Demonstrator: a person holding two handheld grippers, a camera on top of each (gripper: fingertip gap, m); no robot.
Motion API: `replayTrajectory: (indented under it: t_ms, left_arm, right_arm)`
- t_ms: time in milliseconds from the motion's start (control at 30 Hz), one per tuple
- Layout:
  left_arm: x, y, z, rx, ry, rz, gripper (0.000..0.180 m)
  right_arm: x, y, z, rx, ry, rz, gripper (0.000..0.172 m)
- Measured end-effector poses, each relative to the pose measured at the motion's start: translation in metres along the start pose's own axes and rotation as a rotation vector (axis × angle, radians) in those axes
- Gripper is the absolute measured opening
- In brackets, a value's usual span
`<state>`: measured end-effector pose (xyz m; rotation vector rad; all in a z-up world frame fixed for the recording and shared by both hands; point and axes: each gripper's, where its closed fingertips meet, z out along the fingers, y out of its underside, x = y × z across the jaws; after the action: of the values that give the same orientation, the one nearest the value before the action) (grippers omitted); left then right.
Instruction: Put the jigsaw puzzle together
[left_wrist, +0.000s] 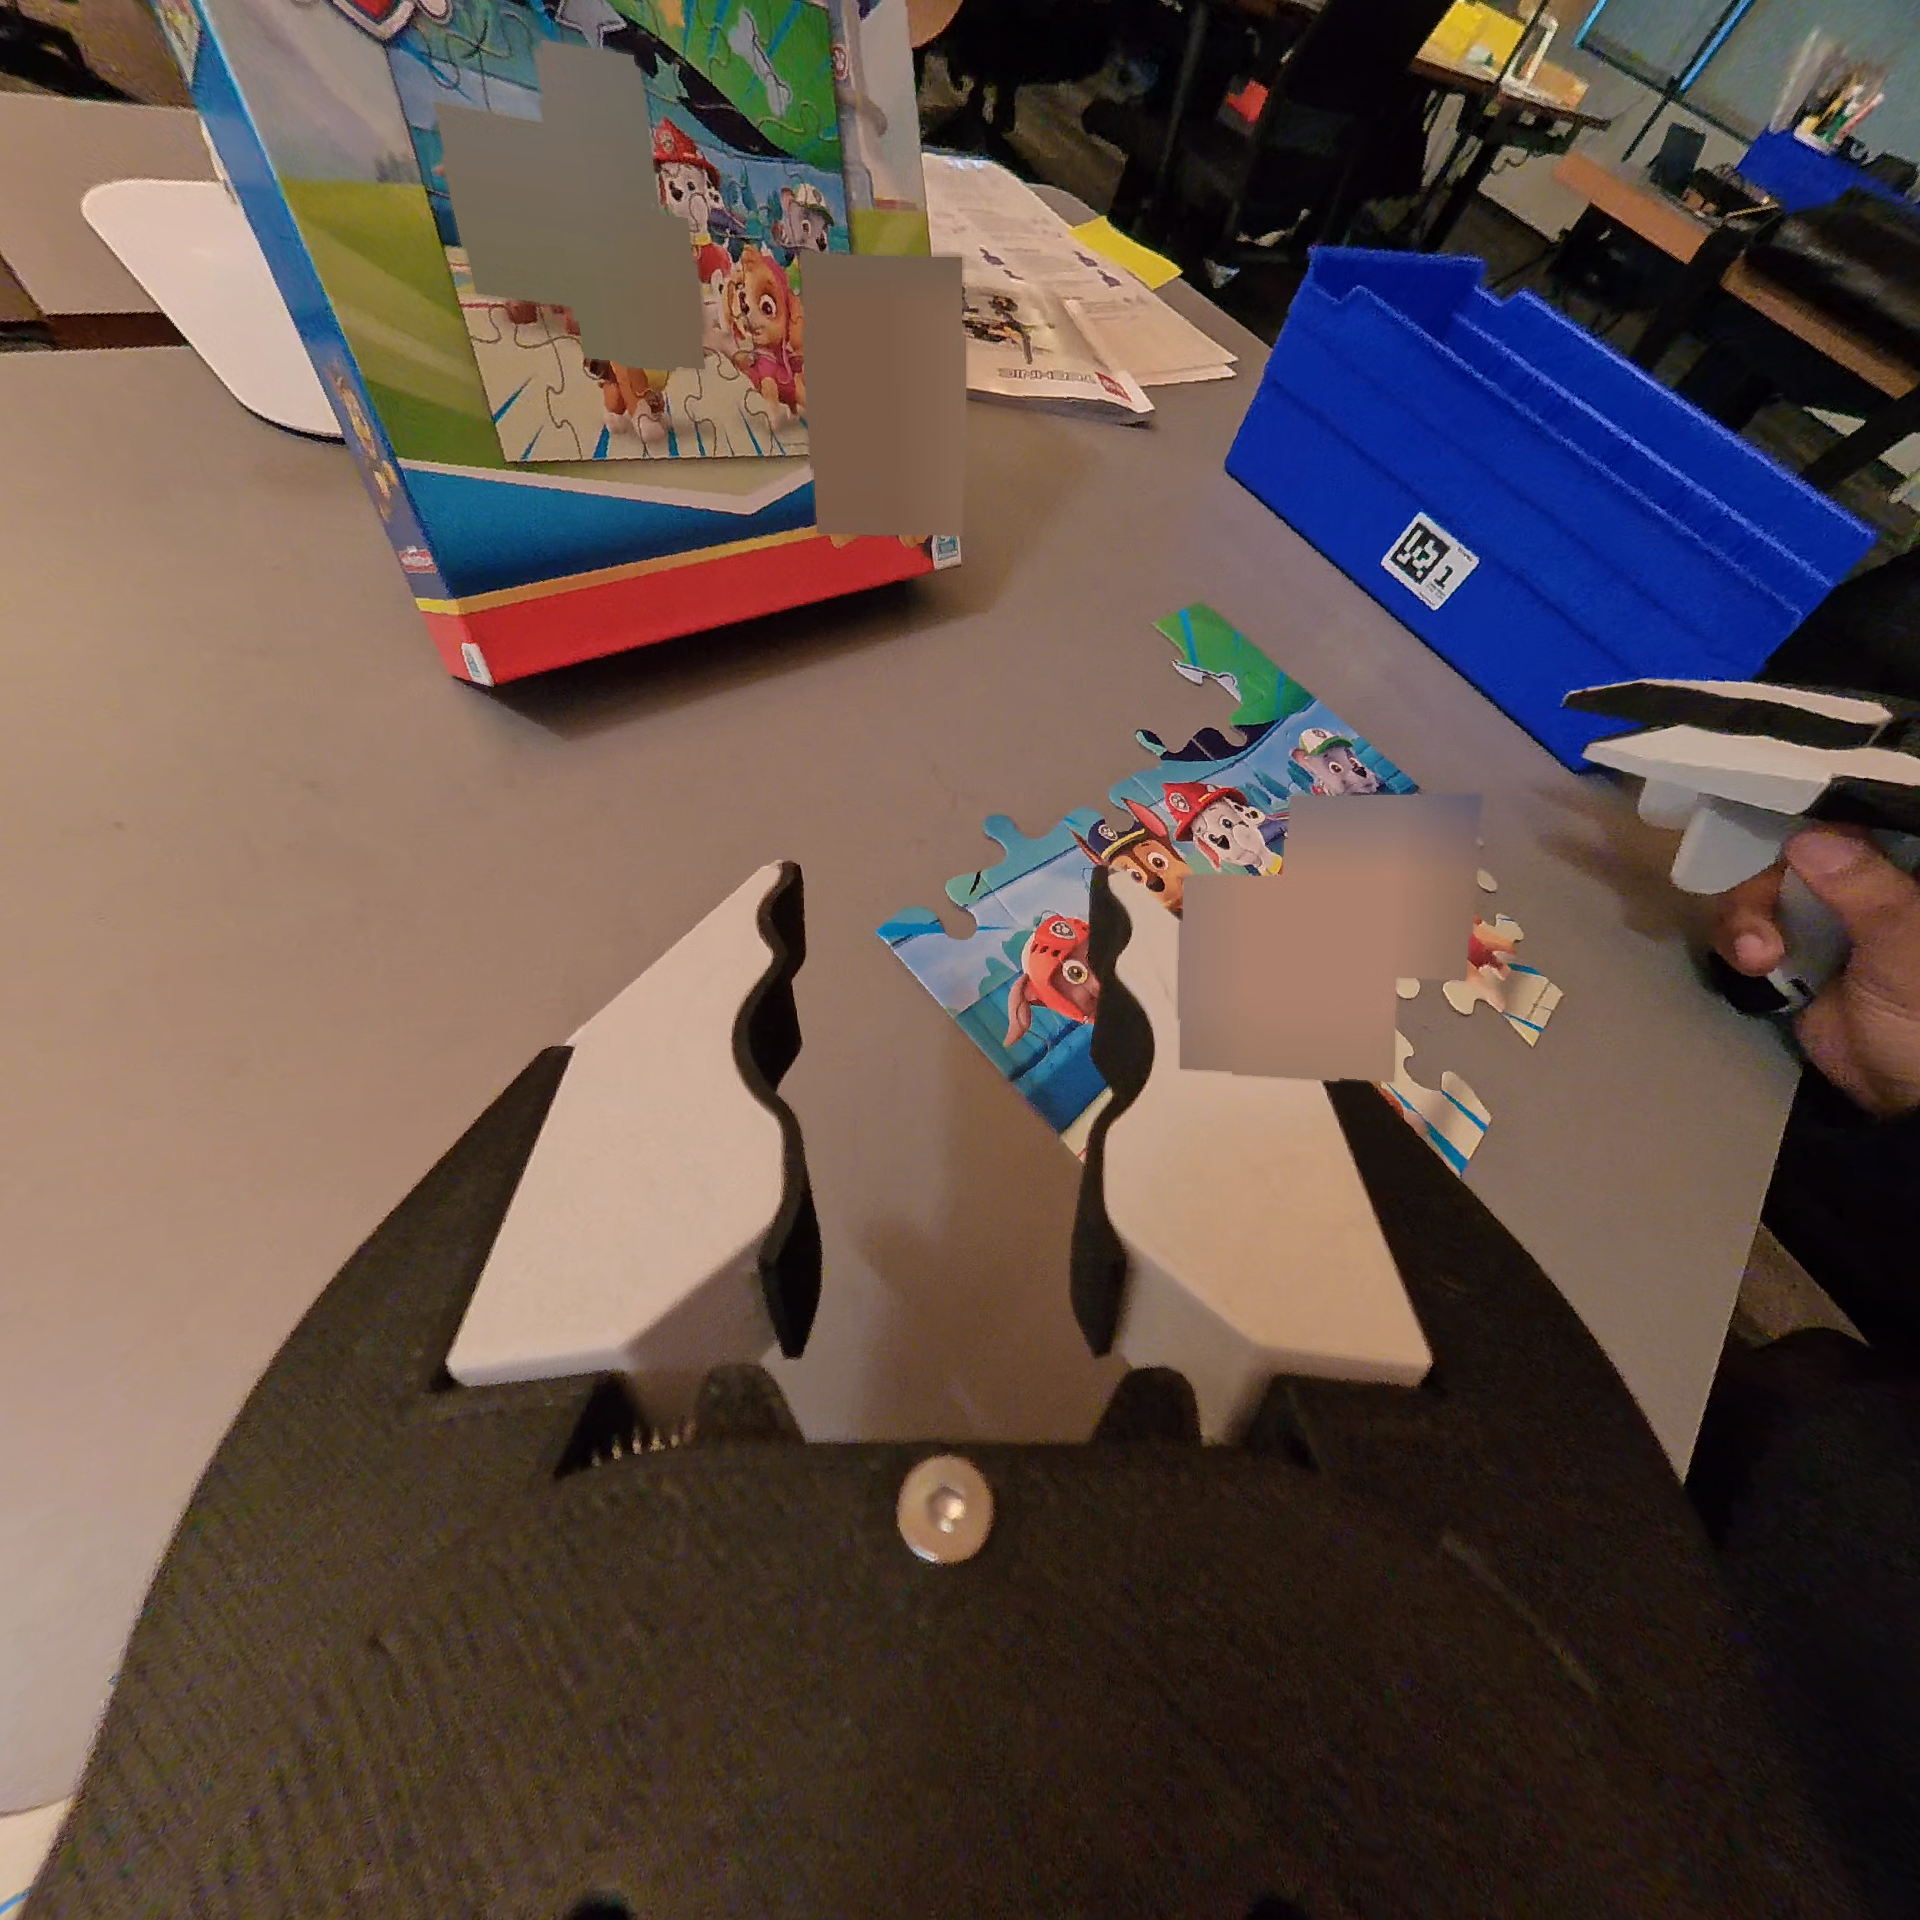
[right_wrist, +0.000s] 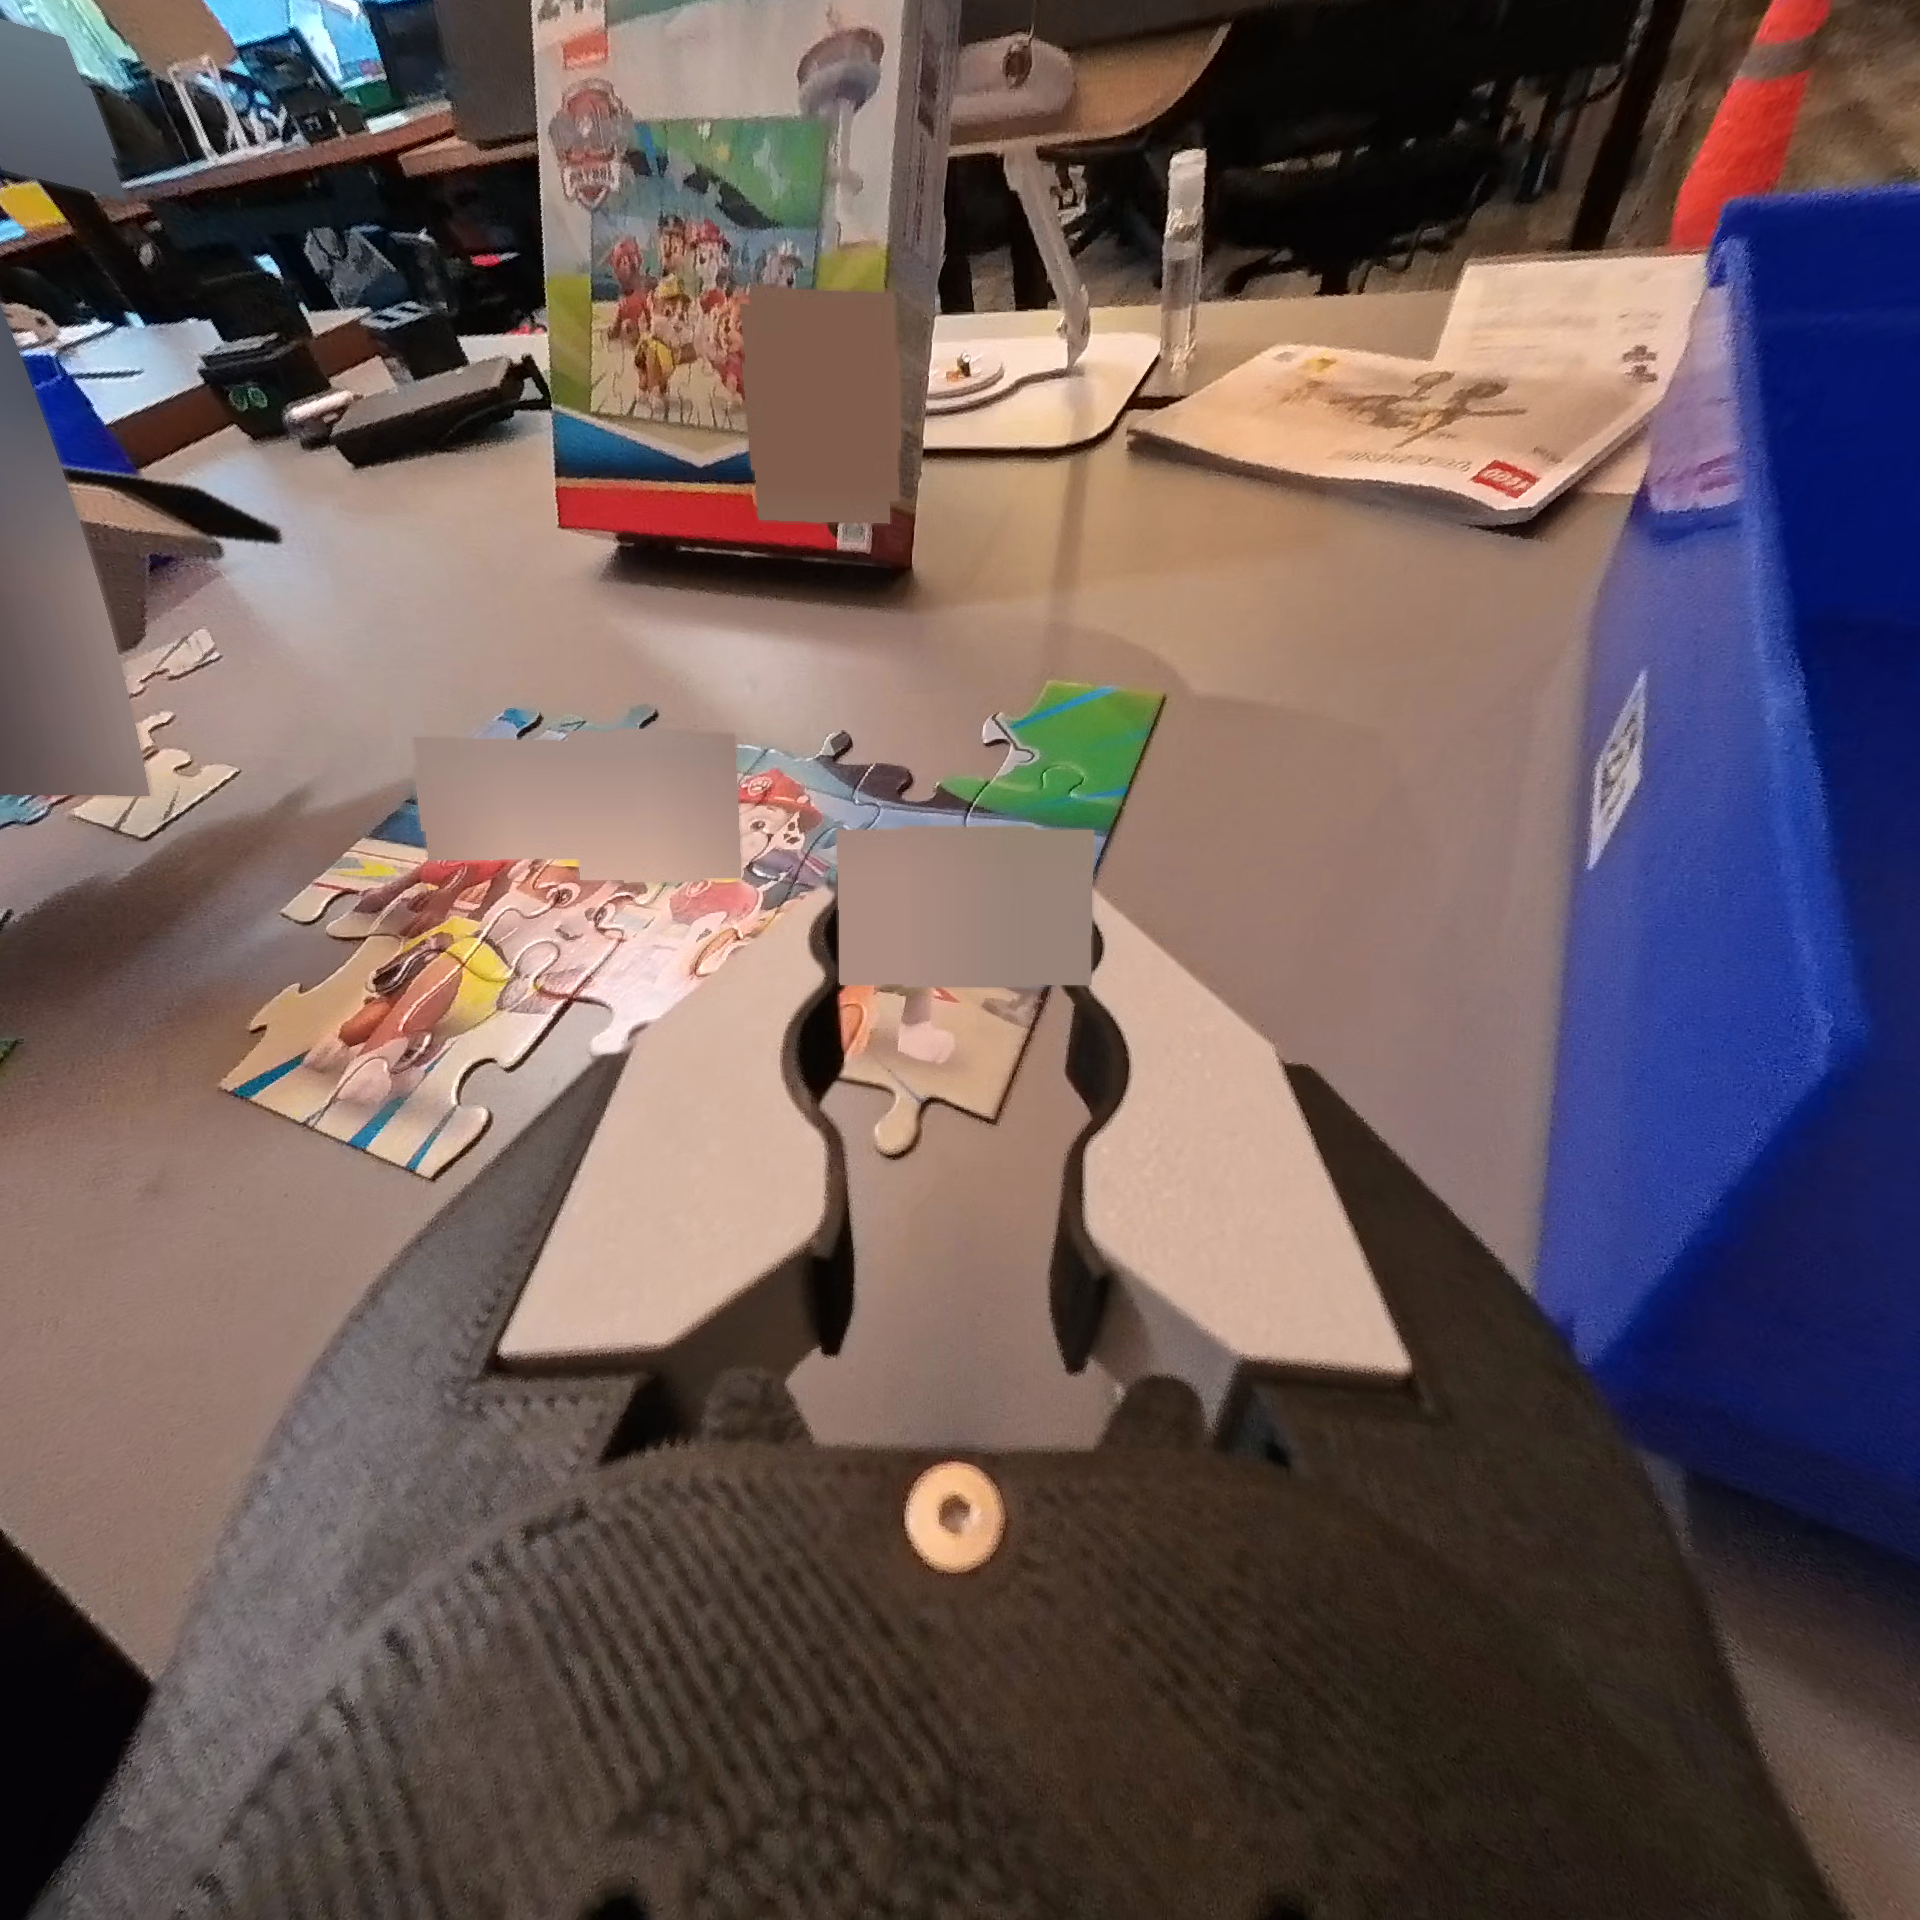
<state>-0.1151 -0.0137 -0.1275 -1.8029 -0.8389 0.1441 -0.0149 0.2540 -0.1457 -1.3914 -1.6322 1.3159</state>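
A cartoon jigsaw puzzle (left_wrist: 1195, 821) lies partly joined on the grey table (left_wrist: 312, 831). My left gripper (left_wrist: 940, 883) is open and empty, low over bare table at the puzzle's left edge, and its right finger (left_wrist: 1132, 997) overlaps the puzzle. My right gripper (right_wrist: 961, 935) is open over the puzzle's near right corner (right_wrist: 520, 956). A corner piece (right_wrist: 935, 1049) lies flat on the table between its fingers, not gripped. In the left wrist view the right gripper (left_wrist: 1590, 727) shows side-on beside the blue bin, held by a hand (left_wrist: 1849, 987).
The puzzle box (left_wrist: 623, 416) stands upright behind the puzzle and also shows in the right wrist view (right_wrist: 727, 312). A blue bin (left_wrist: 1538, 468) stands at the right, close to my right gripper (right_wrist: 1745, 831). A booklet (right_wrist: 1403, 436) lies at the back. Loose pieces (right_wrist: 156, 790) lie at the left. One gripper's finger ends stand about 30 centimeters off the other's.
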Motion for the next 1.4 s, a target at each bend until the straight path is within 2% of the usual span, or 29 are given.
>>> replayTrajectory:
  t_ms: [300,867,1400]
  left_arm:
    - [-0.003,0.000,-0.013,0.041,0.036,-0.041,0.053]
    - [-0.023,-0.003,-0.038,0.068,-0.027,-0.050,0.052]
    - [-0.011,-0.002,-0.028,0.032,0.015,-0.050,0.051]
  right_arm:
    - [-0.001,0.000,0.000,0.005,0.042,-0.060,0.034]
    - [-0.002,0.003,0.003,-0.023,0.044,-0.070,0.034]
    - [-0.002,0.006,0.005,-0.045,0.037,-0.064,0.034]
